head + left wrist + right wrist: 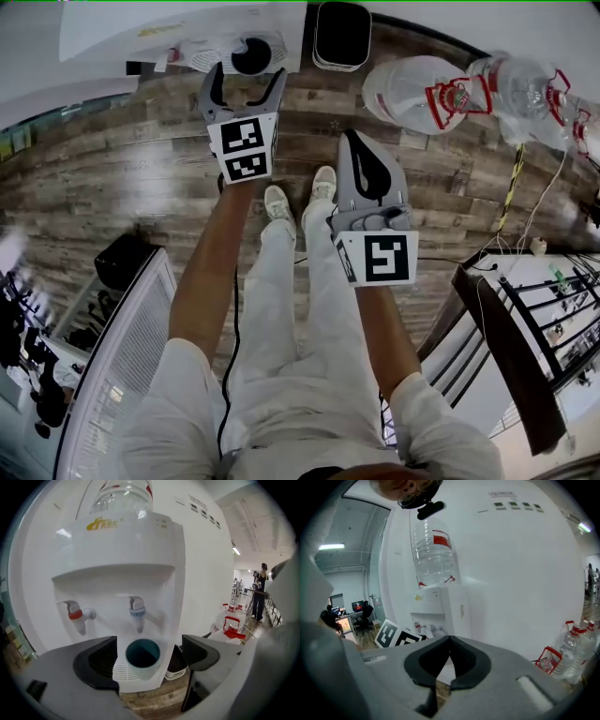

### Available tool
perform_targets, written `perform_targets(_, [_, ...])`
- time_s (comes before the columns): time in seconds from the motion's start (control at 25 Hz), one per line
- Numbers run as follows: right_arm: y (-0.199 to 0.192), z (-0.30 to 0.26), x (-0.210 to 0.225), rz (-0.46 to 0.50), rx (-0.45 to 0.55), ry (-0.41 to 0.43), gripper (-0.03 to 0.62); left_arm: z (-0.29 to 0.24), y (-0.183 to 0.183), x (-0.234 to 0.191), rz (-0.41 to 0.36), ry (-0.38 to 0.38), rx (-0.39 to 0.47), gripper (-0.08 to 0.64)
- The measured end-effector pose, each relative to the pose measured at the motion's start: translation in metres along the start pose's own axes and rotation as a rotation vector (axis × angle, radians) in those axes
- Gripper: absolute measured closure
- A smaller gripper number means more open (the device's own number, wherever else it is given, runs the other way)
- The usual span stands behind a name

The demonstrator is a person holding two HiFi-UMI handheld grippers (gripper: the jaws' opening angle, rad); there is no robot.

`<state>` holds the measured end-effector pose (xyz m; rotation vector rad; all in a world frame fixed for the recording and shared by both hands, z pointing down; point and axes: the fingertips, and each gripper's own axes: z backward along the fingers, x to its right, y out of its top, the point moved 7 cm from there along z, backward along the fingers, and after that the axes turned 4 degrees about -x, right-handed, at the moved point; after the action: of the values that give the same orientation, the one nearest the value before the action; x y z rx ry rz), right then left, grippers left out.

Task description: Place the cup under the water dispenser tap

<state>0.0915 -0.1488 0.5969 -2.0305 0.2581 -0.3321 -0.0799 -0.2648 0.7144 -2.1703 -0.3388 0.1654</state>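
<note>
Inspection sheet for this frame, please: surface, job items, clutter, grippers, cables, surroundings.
Surface: wooden floor; dispenser's white drip tray.
Job's things: cup upright on the tray, below the blue tap.
Clutter: water bottles on the floor.
Grippers: left gripper open, not touching the cup; right gripper shut, empty.
Cables: black cable beside the person's leg.
Surroundings: people far off in the room.

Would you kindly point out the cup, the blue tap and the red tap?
cup point(143, 654), left gripper view, its dark inside.
blue tap point(137, 613), left gripper view, blue collar.
red tap point(75, 615), left gripper view, red collar.
</note>
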Motion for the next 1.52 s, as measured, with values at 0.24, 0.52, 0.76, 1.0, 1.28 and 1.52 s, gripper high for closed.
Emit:
perform_targets(0.24, [0.029,0.033,-0.008,-0.012,0.017,-0.004,0.591,0.058,0.038,0.014,0.059,-0.023,0.039,0.194])
perform_targets(0.52, [0.072,0.076,-0.023,-0.006,0.044,0.004,0.591,0.135,0.089,0.024,0.053,-0.003,0.089,0.280])
perform_targets(0.76, [0.110,0.107,-0.041,-0.054,0.064,0.025,0.591,0.208,0.129,0.024,0.031,0.023,0.132,0.401])
perform_targets(1.0, [0.150,0.141,-0.075,-0.005,0.076,0.078,0.591,0.279,0.160,0.026,0.034,0.018,0.167,0.472])
perform_targets(1.28, [0.202,0.176,-0.107,0.075,0.114,0.153,0.591,0.351,0.205,0.026,0.089,-0.007,0.200,0.546])
perform_targets(1.52, [0.229,0.210,-0.124,0.054,0.106,0.170,0.592,0.411,0.240,0.026,0.038,0.005,0.263,0.562])
